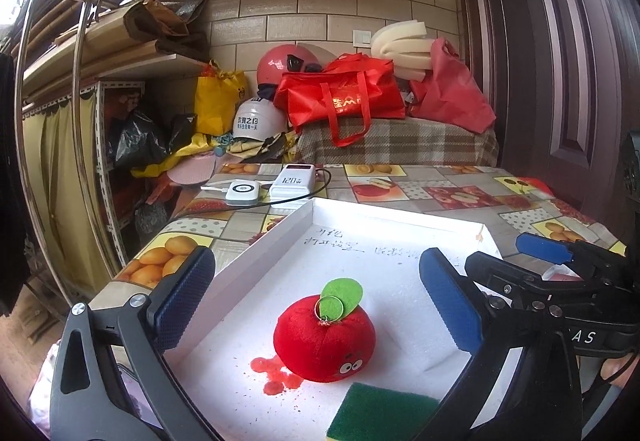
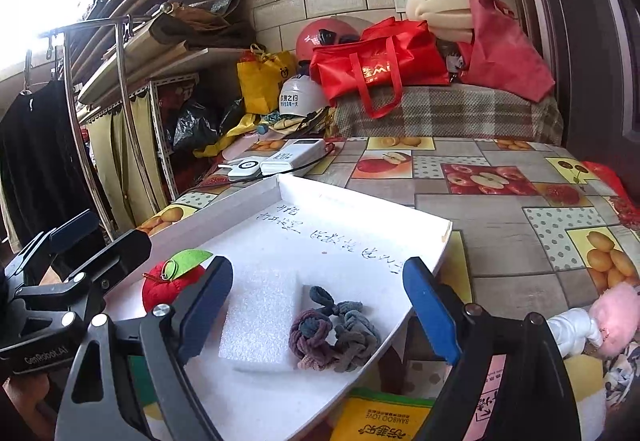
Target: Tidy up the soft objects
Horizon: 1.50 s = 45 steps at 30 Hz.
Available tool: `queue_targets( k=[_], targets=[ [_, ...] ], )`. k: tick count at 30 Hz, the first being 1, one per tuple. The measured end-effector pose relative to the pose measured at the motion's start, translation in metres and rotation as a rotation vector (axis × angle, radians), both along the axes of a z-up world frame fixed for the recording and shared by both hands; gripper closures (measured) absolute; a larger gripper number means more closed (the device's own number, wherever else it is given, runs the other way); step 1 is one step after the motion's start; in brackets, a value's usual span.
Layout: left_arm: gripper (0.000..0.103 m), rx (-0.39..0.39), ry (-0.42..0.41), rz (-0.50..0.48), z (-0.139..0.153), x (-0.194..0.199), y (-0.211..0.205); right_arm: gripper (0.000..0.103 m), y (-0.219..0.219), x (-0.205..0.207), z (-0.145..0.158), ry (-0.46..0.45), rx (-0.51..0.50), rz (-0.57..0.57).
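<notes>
Soft objects sit gathered in a white foam tray (image 1: 304, 215) on a fruit-print tablecloth (image 2: 500, 241), both grippers standing wide open and empty above them. Between the spread fingers (image 1: 182, 293) of the left gripper (image 1: 316, 293) rests a red plush apple (image 1: 324, 341) with a green felt leaf, upright on the tray floor, touched by neither pad; a green scouring sponge (image 1: 380, 413) lies just in front of it. The right gripper (image 2: 320, 305) frames a tangle of knitted hair ties (image 2: 334, 337) lying against a white foam block (image 2: 262, 317), again with clear gaps on both sides. The open jaws and settled items suggest pieces released into the tray, which serves as the collecting place. A pink fluffy item (image 2: 612, 317) and a yellow packet (image 2: 380, 417) remain outside the tray, likely next. Two white power banks (image 1: 272, 185) lie beyond the tray's far corner.
</notes>
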<state>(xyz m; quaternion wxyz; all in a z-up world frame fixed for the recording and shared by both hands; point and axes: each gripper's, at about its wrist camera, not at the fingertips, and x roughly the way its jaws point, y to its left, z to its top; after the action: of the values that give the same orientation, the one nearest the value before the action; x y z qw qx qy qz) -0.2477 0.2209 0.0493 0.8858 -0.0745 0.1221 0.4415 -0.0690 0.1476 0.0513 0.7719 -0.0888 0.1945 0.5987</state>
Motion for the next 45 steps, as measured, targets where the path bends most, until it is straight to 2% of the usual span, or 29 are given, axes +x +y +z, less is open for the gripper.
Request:
queue_targets(
  k=[5,9,16,20,26,28,31,32,35,37,40,42,43,45],
  targets=[
    [0.0,0.004,-0.013,-0.027,0.002,0.0,-0.001,0.016,-0.009,-0.002,0.003,-0.023,0.034,-0.022],
    [0.0,-0.003,-0.008,-0.026,0.002,0.001,-0.001,0.016,-0.017,0.001,0.002,-0.003,0.03,-0.007],
    [0.0,0.005,-0.014,-0.026,0.003,0.001,-0.004,0.016,-0.048,-0.022,0.005,-0.104,0.062,0.049],
    [0.0,0.011,-0.015,-0.026,0.003,0.001,-0.005,0.016,-0.064,-0.012,0.005,-0.095,0.063,0.031],
    [0.0,0.014,-0.027,-0.03,0.005,-0.001,-0.007,0.016,-0.11,0.019,0.012,-0.139,0.099,-0.118],
    [0.0,0.025,-0.041,-0.043,0.007,-0.002,-0.01,0.016,-0.132,0.037,0.016,-0.149,0.113,-0.215],
    [0.0,0.05,-0.061,-0.068,0.01,-0.005,-0.017,0.016,-0.16,0.068,0.015,-0.159,0.06,-0.373],
    [0.0,0.052,-0.064,-0.085,0.01,-0.005,-0.022,0.016,-0.167,0.079,0.013,-0.15,0.038,-0.405],
    [0.0,0.019,-0.08,-0.173,0.011,0.0,-0.033,0.015,-0.191,0.12,0.007,-0.046,-0.008,-0.492],
    [0.0,-0.013,-0.083,-0.249,0.01,0.006,-0.04,0.015,-0.206,0.138,0.007,0.018,0.014,-0.524],
    [0.0,-0.043,-0.041,-0.413,0.009,0.025,-0.06,0.015,-0.222,0.152,0.003,0.113,0.051,-0.544],
    [0.0,-0.032,0.003,-0.481,0.009,0.038,-0.077,0.01,-0.224,0.155,0.0,0.152,0.053,-0.534],
    [0.0,-0.031,0.022,-0.517,0.009,0.044,-0.085,0.0,-0.223,0.155,0.0,0.157,0.046,-0.525],
    [0.0,-0.038,0.064,-0.582,0.009,0.06,-0.103,0.0,-0.22,0.153,-0.001,0.15,0.026,-0.509]
  ],
)
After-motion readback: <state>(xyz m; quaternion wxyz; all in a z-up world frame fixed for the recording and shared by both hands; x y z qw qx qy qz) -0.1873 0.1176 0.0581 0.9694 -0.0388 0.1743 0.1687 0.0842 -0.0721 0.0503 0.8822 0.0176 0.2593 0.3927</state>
